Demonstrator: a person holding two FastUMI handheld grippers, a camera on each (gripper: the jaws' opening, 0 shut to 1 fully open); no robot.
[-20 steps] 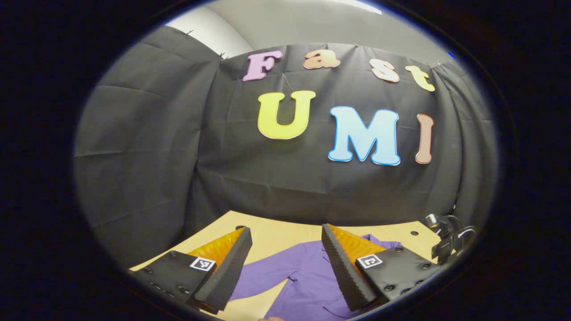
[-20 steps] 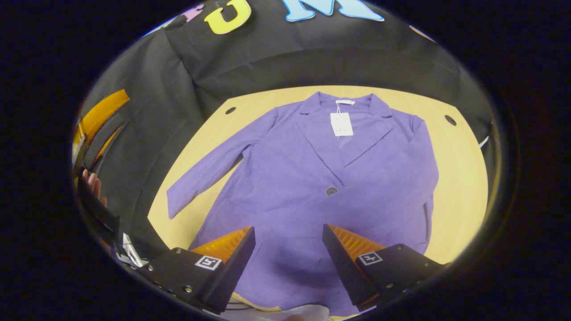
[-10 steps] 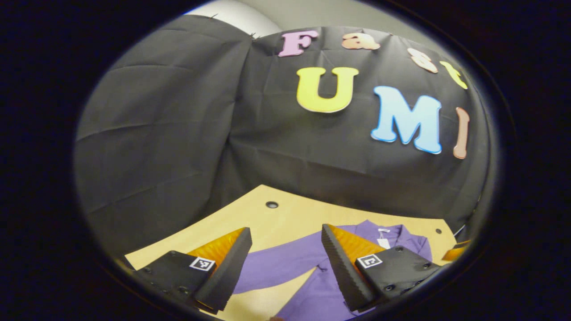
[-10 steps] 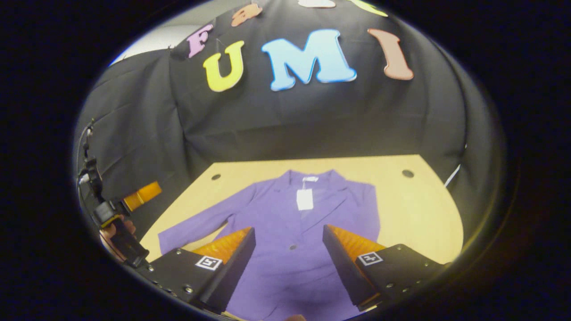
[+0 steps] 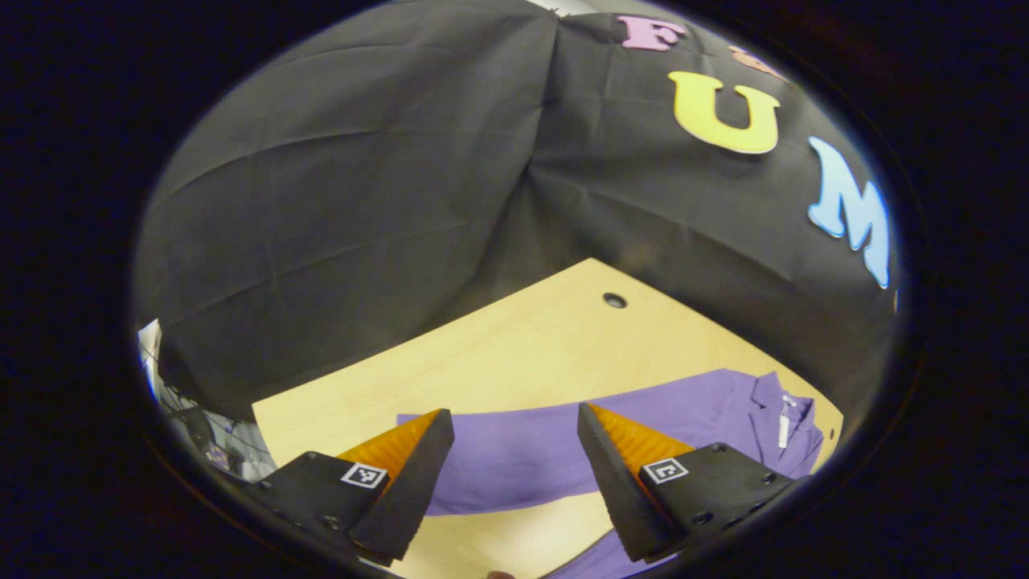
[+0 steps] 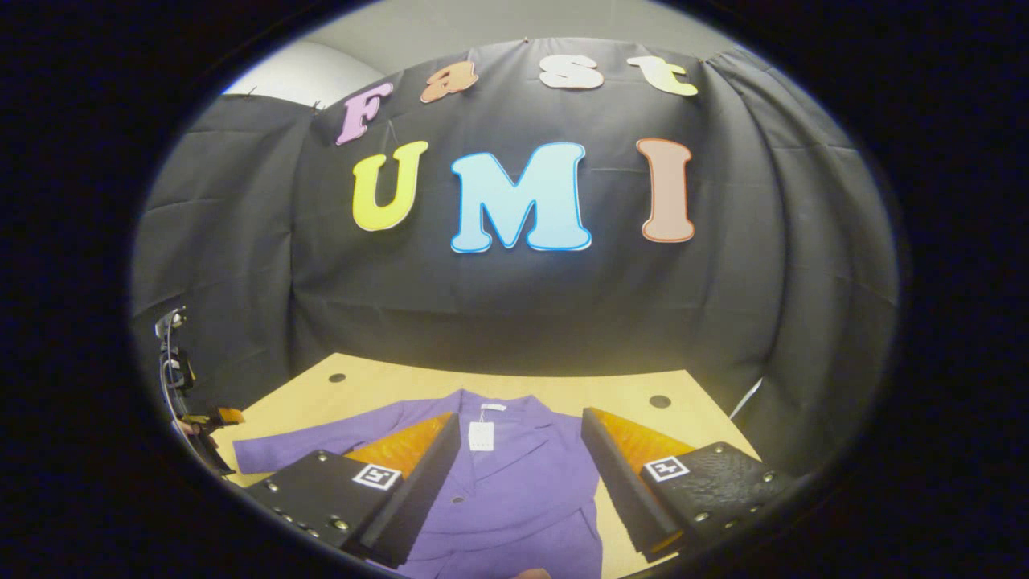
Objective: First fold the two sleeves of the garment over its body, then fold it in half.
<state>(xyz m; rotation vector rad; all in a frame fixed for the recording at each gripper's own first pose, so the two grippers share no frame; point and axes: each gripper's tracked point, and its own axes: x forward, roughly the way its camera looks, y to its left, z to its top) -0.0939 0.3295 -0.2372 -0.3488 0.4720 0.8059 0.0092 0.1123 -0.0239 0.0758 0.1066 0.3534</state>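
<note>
Change: our left tool [image 5: 514,450], spread, has swung over the garment's [image 6: 514,474] sleeve [image 5: 514,454] at 6 o'clock | right tool [image 6: 518,462] spread, probably higher | garment flat on surface [image 5: 514,354], unfolded.

Light wooden table [image 5: 514,354] is sitting against black cloth wall [image 5: 362,201], with a small round hole [image 5: 615,300] near its far edge. Two such holes [image 6: 337,377] [image 6: 660,400] are showing in right gripper view. Cables [image 5: 173,394] are hanging beyond table's left end.
</note>
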